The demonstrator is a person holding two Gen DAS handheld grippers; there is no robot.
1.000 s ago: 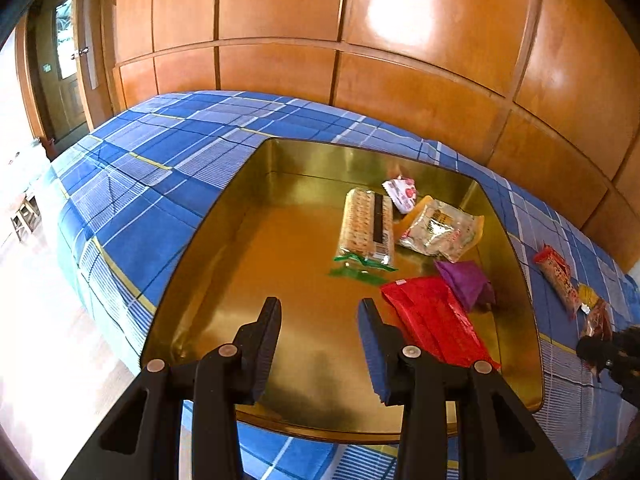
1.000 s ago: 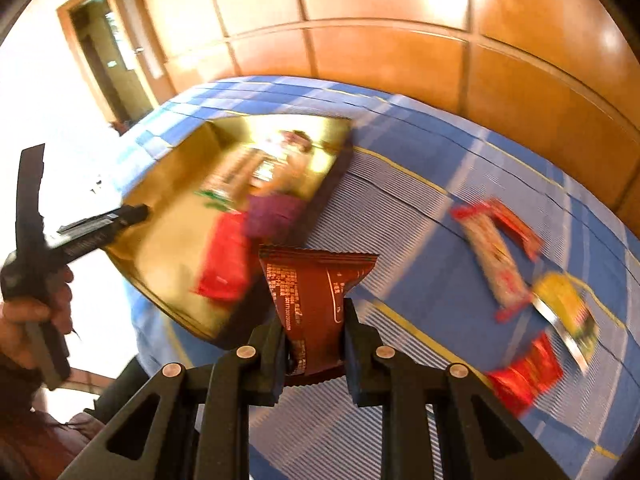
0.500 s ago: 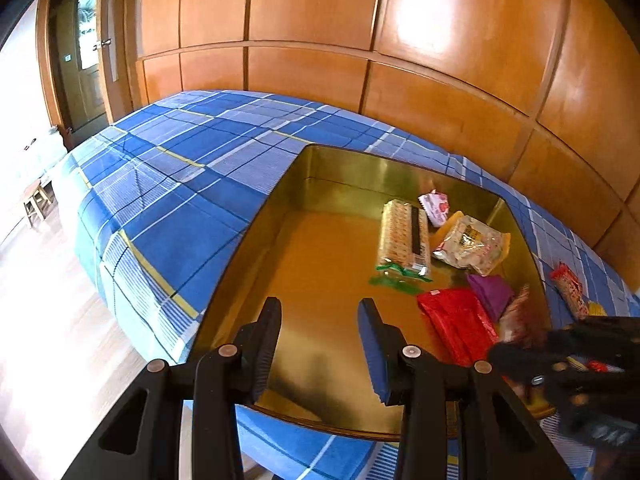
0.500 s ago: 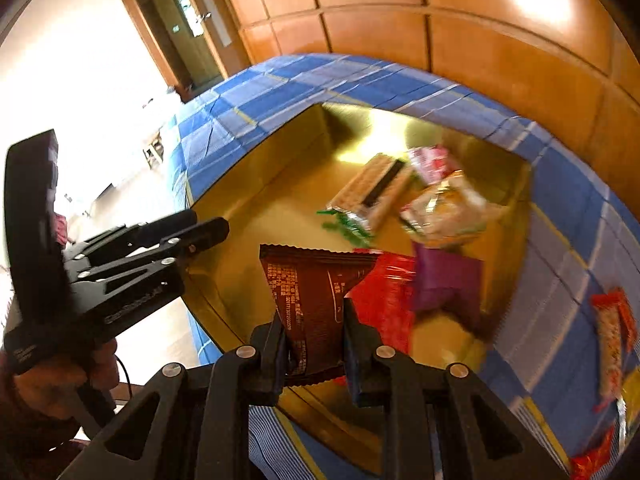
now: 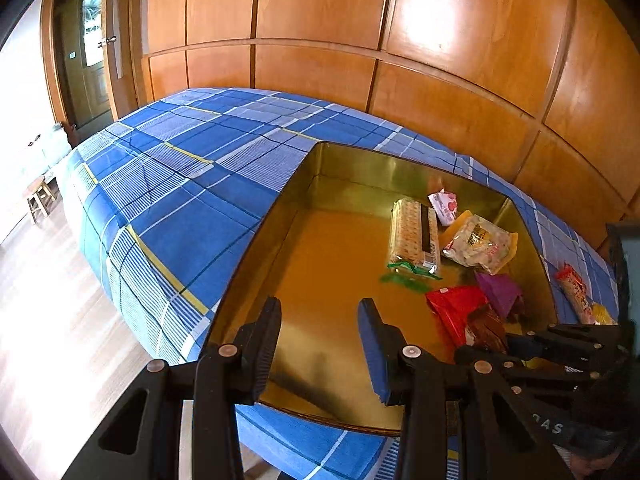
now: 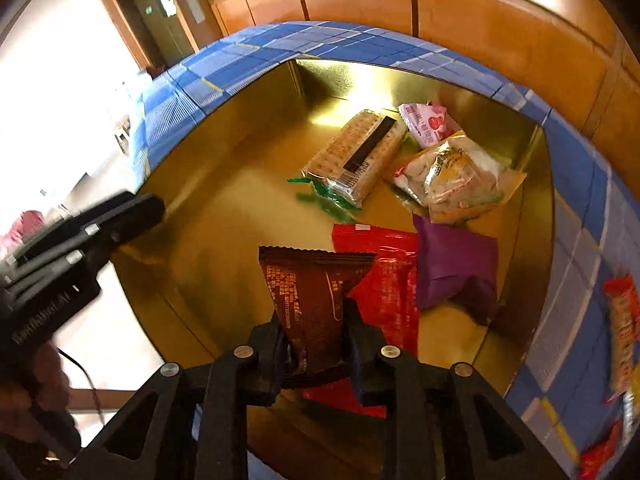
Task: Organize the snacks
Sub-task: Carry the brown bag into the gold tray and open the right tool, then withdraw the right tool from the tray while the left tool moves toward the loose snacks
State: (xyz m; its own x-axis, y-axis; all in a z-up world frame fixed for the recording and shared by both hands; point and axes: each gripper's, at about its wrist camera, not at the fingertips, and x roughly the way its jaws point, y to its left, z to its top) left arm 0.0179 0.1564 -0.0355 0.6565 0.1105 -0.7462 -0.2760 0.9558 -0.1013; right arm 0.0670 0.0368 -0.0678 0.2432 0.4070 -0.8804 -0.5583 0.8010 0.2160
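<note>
Right gripper [image 6: 314, 346]: jaws clamped on a brown snack packet [image 6: 312, 300], held upright by its lower end, serrated top edge up. It hangs over the near right part of the gold tray [image 6: 192, 248], above a red packet [image 6: 386, 280] lying flat on the tray floor.

Left gripper [image 5: 318, 344]: jaws apart, nothing between them, poised over the tray's near rim. In the left wrist view the right gripper [image 5: 490, 344] shows at lower right with the brown packet poking out.

Just past the red packet, to its right, a purple packet [image 6: 456, 264], slightly puffed, touching the red one's edge. Beyond these, mid-tray: a clear sleeve of crackers [image 6: 356, 156] with a dark label strip and a green twisted end (pointing toward the camera). To its right a clear bag of pale sweets on orange backing [image 6: 452, 176], and behind that, against the far wall, a small pink-and-white packet [image 6: 426, 120].

Tray sits on a blue plaid cloth [image 5: 180, 200]. On the cloth right of the tray, well apart from it: a red-and-white packet [image 6: 620, 320]; more red and yellow ones at the frame edge, too blurred to tell.

Far back: wood-panelled wall [image 5: 440, 60], door [image 5: 86, 48] at left.
</note>
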